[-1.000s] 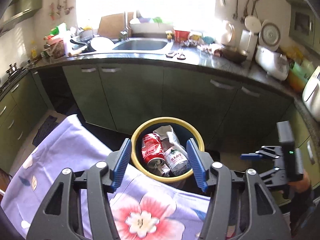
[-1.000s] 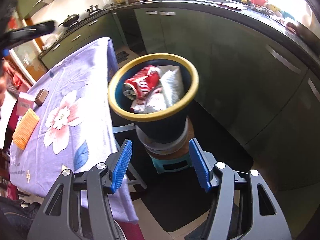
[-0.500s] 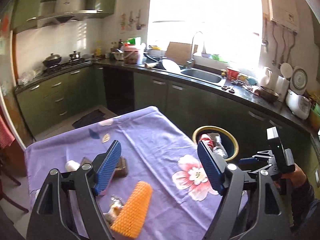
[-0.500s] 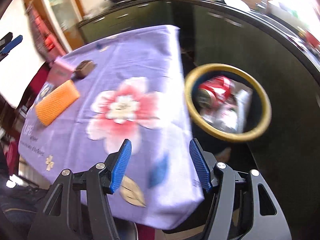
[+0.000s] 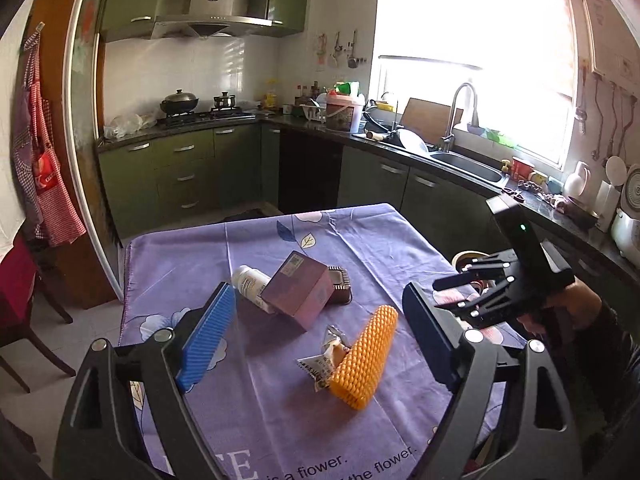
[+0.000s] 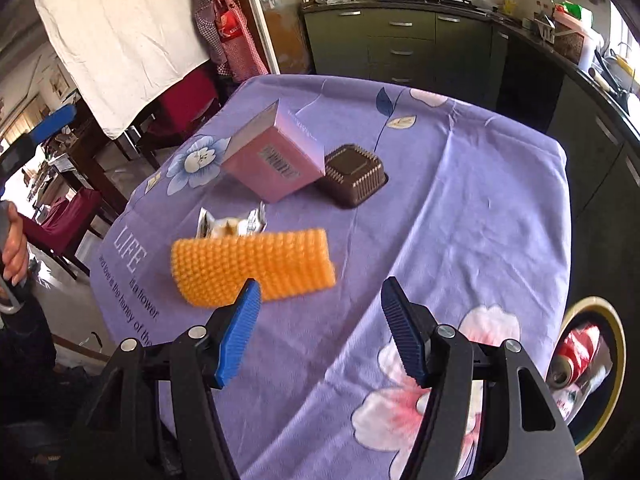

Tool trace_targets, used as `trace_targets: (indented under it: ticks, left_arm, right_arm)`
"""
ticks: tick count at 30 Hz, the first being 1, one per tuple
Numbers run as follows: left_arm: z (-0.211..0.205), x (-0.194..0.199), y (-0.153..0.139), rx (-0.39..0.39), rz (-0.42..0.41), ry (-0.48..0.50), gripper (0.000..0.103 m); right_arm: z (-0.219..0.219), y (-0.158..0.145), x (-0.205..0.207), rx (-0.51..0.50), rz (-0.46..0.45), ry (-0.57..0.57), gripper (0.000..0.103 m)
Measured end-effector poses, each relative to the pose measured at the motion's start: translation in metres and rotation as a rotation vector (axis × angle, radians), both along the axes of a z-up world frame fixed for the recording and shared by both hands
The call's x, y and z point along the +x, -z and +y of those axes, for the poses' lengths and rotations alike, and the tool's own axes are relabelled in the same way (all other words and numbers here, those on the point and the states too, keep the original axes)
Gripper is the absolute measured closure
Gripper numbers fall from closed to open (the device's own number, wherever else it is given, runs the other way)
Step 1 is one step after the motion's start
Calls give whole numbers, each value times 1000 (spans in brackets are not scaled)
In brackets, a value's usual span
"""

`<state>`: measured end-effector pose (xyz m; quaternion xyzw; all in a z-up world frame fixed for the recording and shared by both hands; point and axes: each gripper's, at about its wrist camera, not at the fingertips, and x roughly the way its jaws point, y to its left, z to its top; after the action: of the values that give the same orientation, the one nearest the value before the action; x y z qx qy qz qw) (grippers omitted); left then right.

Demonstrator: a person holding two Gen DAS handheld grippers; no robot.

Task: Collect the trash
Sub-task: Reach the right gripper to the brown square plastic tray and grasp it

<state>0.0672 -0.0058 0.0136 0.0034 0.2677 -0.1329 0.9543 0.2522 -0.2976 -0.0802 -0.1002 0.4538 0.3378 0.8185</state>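
On the purple flowered tablecloth (image 5: pixel 360 240) lie an orange foam net sleeve (image 5: pixel 362 356), a crumpled snack wrapper (image 5: pixel 322 356), a pink box (image 5: pixel 298 288), a brown plastic tray (image 5: pixel 340 284) and a white bottle (image 5: pixel 250 282). My left gripper (image 5: pixel 320 336) hovers above the near table edge, jaws opening, nothing between them. My right gripper (image 6: pixel 322 328) hangs over the cloth just short of the orange sleeve (image 6: pixel 252 266), jaws opening and empty. The yellow-rimmed bin (image 6: pixel 616 360) with a red can (image 6: pixel 576 354) stands off the table's right side.
Green kitchen cabinets and a dark counter with a sink (image 5: pixel 468 164) run behind and to the right of the table. Dark wooden chairs with red seats (image 5: pixel 16 280) stand at the left. A hand (image 6: pixel 14 248) holds the other gripper's handle at the left edge.
Both views swung away from the bin to the table with the litter. The left jaws spread wider. The right gripper came over the cloth, close to the orange sleeve.
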Motion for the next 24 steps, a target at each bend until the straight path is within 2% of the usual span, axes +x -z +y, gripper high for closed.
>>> trace_targets:
  ticks: [2, 6, 14, 22, 23, 24]
  left_arm:
    - [4, 0, 4, -8, 9, 2, 21]
    - [7, 3, 7, -6, 21, 4, 21]
    - [25, 14, 18, -10, 59, -27, 21]
    - [35, 26, 30, -52, 110, -43, 21]
    - [35, 27, 31, -50, 115, -43, 21]
    - [34, 28, 32, -49, 119, -42, 21]
  right_arm:
    - [18, -1, 21, -28, -52, -58, 40]
    - [48, 16, 63, -111, -126, -223, 33]
    - [80, 67, 112, -220, -117, -387, 28]
    - [81, 84, 143, -164, -75, -423, 28]
    - [81, 86, 146, -153, -59, -427, 30]
    - [79, 86, 147, -144, -45, -431, 37]
